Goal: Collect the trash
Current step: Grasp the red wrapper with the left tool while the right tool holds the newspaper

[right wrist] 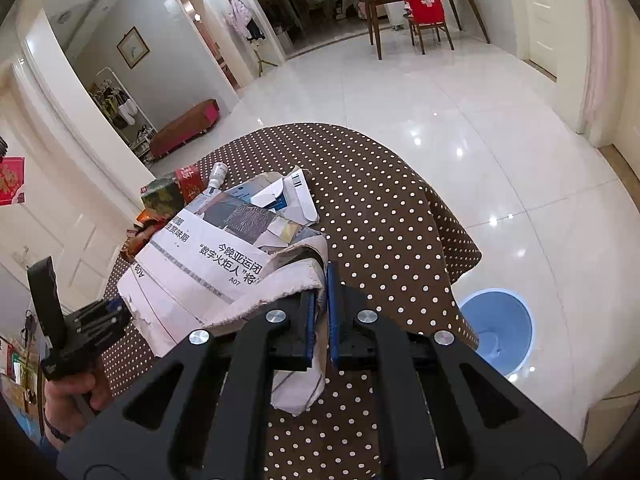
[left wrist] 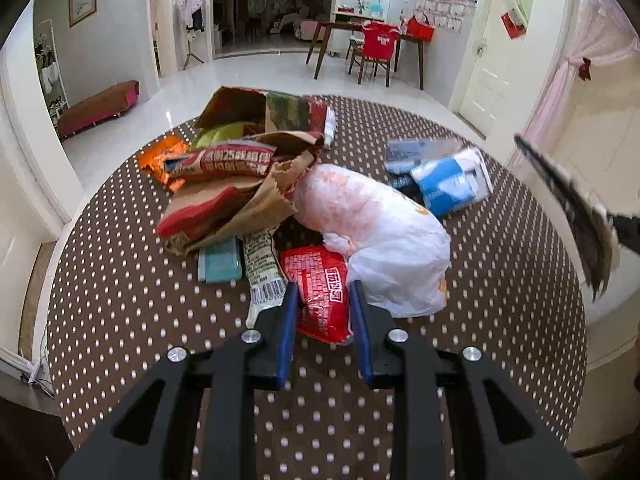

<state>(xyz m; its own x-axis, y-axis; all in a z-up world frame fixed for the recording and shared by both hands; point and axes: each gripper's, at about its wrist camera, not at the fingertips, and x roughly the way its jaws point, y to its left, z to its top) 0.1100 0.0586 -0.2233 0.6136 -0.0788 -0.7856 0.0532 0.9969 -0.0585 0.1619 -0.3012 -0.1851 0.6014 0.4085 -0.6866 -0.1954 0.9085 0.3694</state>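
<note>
Right tongs clamped tight on a crumpled sheet of newspaper, blue pads nearly touching with a fold of paper pinched between them and a tail hanging below the jaws; the sheet is lifted off the bench and drapes to the left, hiding much of the pile behind it; a blue bin stands on the floor just beside the bench edge, lower right in the right wrist view, looks empty as far as can be told; left tongs part open, straddling the near end of a red snack wrapper, pads on either side but not pressing it, wrapper lying flat on the dotted cloth; the rest of the trash sits heaped mid-bench: white plastic bag touching the red wrapper, brown paper bag behind, white barcode wrapper and teal packet just left of it, blue carton apart to the right; likely step: carry the newspaper over the bin and drop it; to do it well keep the pinch firm since only a fold is held, swing right and clear the cloth edge so the hanging tail does not drag, release only when over the bin mouth; loose sheet may catch the rim; left should close squarely on the wrapper end, low to the cloth, without snagging the plastic bag.
</note>
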